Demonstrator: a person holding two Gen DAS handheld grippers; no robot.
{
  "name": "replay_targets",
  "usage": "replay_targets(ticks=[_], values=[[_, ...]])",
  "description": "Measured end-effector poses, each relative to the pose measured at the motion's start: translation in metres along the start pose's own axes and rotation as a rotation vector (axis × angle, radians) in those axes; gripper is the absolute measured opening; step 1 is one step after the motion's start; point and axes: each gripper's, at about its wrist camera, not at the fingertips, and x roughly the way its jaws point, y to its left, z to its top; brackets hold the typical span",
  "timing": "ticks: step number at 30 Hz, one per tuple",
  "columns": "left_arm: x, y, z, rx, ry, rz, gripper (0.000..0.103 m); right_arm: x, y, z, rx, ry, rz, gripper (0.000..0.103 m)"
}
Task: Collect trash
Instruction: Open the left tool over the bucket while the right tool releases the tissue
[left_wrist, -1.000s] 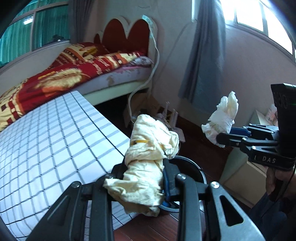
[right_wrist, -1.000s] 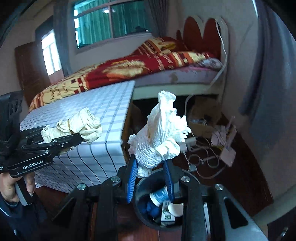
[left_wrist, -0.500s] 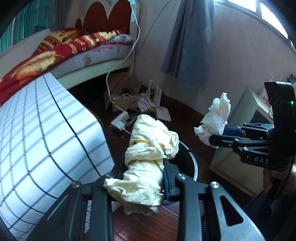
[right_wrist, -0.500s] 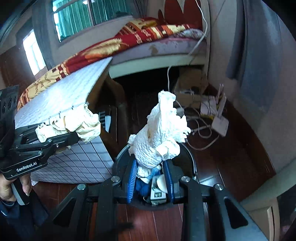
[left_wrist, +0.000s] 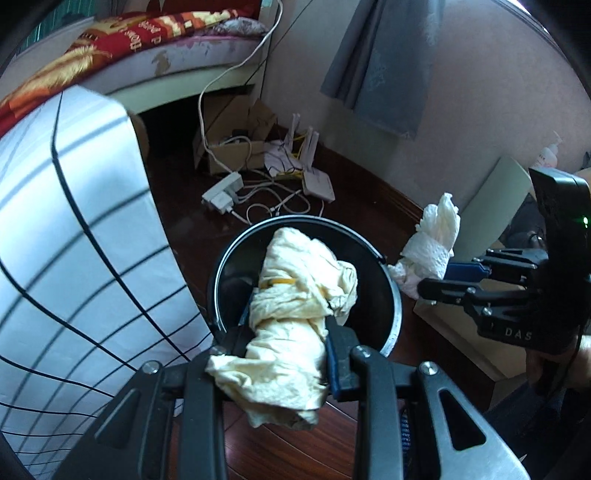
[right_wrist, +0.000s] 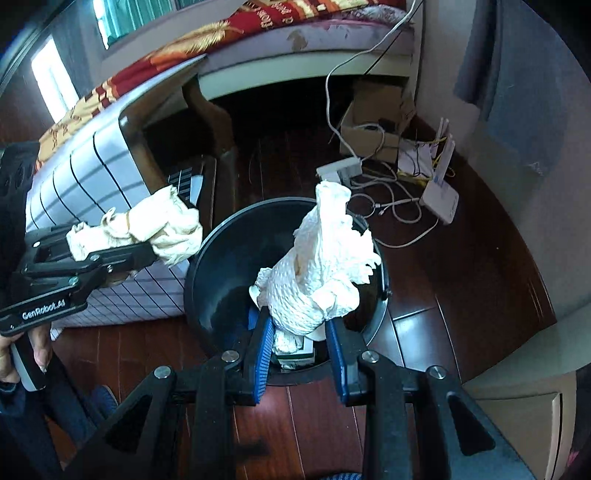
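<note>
My left gripper (left_wrist: 286, 343) is shut on a crumpled cream paper wad (left_wrist: 295, 295), held above the open black trash bin (left_wrist: 393, 295). My right gripper (right_wrist: 299, 332) is shut on a crumpled white paper towel (right_wrist: 325, 266), also held over the bin (right_wrist: 218, 269). The right gripper shows in the left wrist view (left_wrist: 436, 282), holding its towel (left_wrist: 432, 247) at the bin's right rim. The left gripper shows in the right wrist view (right_wrist: 147, 251), holding its wad (right_wrist: 155, 225) at the bin's left rim. Some trash lies at the bin's bottom.
A table with a white grid cloth (left_wrist: 74, 240) stands left of the bin. A power strip, cables and a router (left_wrist: 317, 181) lie on the dark wood floor (right_wrist: 461, 277) beyond. A bed (left_wrist: 147, 44) is at the back. A pale cabinet (left_wrist: 461, 332) stands right.
Both grippers have tilted down and moved over the bin, each still holding its wad. The bin now fills the middle of both views.
</note>
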Motion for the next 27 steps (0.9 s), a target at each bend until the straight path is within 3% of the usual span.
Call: replay_targets(ticks=[16, 17, 18, 19, 20, 23, 25, 26, 27], values=[[0.056, 0.011, -0.009, -0.045, 0.109, -0.019, 0.033, 0.075, 0.011, 0.001, -0.113, 0.139, 0.026, 0.031], [0.06, 0.012, -0.011, -0.056, 0.115, -0.022, 0.035, 0.077, 0.012, 0.0, -0.127, 0.14, 0.028, 0.035], [0.064, 0.013, -0.013, -0.075, 0.116, -0.013, 0.044, 0.079, 0.012, -0.002, -0.15, 0.137, 0.02, 0.042], [0.066, 0.015, -0.015, -0.085, 0.123, 0.005, 0.063, 0.082, 0.011, -0.003, -0.166, 0.136, -0.01, 0.068], [0.066, 0.015, -0.016, -0.087, 0.122, 0.026, 0.069, 0.083, 0.011, -0.006, -0.182, 0.129, -0.066, 0.093], [0.062, 0.018, -0.023, -0.082, 0.112, 0.072, 0.076, 0.084, 0.006, -0.011, -0.19, 0.137, -0.098, 0.094], [0.059, 0.021, -0.028, -0.097, 0.11, 0.095, 0.1, 0.082, 0.001, -0.012, -0.178, 0.135, -0.116, 0.095], [0.058, 0.023, -0.03, -0.098, 0.105, 0.103, 0.101, 0.082, 0.0, -0.012, -0.172, 0.134, -0.129, 0.102], [0.058, 0.023, -0.032, -0.099, 0.109, 0.111, 0.101, 0.081, -0.001, -0.013, -0.163, 0.131, -0.137, 0.103]])
